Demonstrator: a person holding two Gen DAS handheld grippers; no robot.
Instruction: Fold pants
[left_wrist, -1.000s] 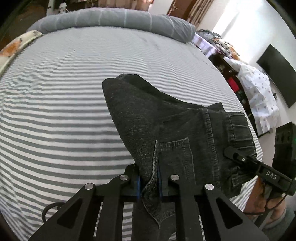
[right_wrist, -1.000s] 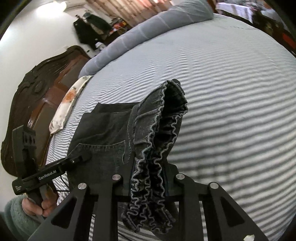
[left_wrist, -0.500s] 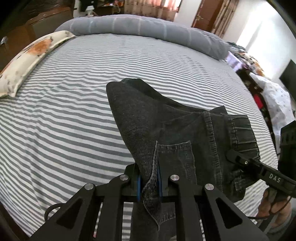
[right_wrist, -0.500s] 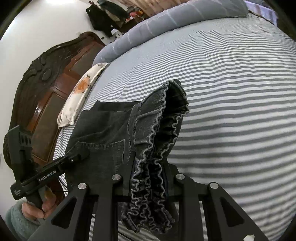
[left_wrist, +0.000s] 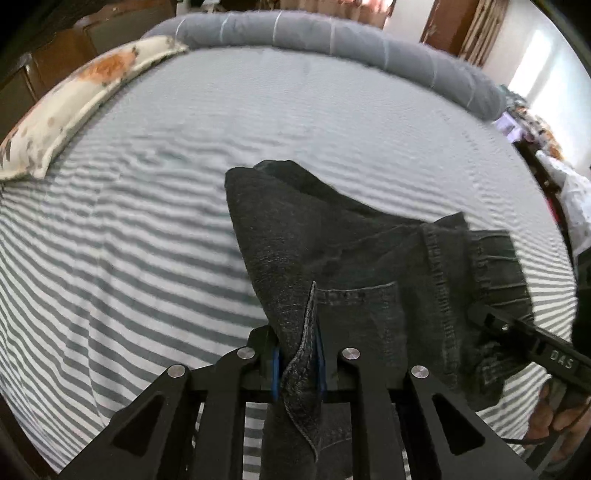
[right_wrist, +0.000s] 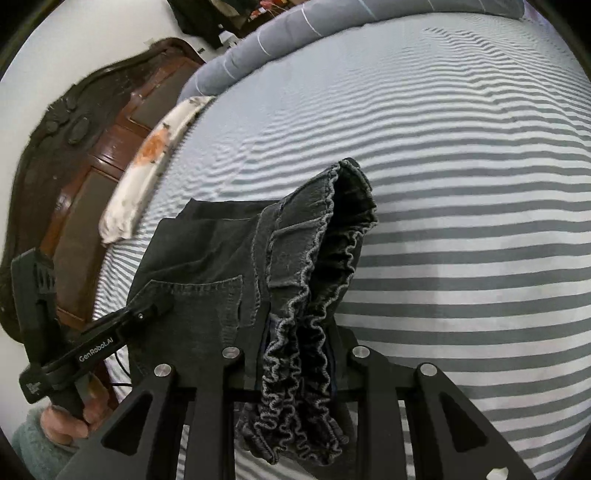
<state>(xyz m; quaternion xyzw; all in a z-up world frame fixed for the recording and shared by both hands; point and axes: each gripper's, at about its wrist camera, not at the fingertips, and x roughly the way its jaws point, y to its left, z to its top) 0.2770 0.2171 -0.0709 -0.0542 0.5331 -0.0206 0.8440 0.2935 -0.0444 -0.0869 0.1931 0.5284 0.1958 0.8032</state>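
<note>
With the left tongs (left_wrist: 297, 363) clamped on the pants (left_wrist: 351, 273) by the pocket and the right tongs (right_wrist: 297, 363) clamped on the elastic waistband, lower both level onto the striped bed (left_wrist: 147, 240), keeping the cloth taut.

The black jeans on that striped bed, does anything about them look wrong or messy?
Nothing damaged. The black jeans hang bunched between the left gripper and right gripper, elastic waistband crumpled, above the striped bedsheet.

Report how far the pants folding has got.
Done: the pants look folded into layers. In hand: the left tool pinches the pocket edge and the right tool the elastic waistband, holding them above the bed. Left: lay them down, finish any last fold.
</note>
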